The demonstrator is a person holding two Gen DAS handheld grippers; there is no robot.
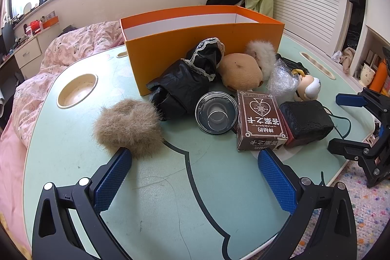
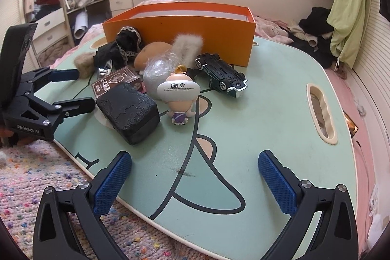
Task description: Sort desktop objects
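Note:
An orange box stands open at the back of the mint lap table. In front of it lie a brown furry scrunchie, black lace cloth, a glass cup, a brown card box, a black case, a tan plush, a white fur scrunchie, bubble wrap and a doll figure. My left gripper is open and empty, near the brown scrunchie. My right gripper is open and empty, short of the doll and a toy car.
The right gripper shows at the table's right edge in the left wrist view. The table has a round cup recess at the left and a slot handle at the right. A pink quilt and a speckled rug surround it.

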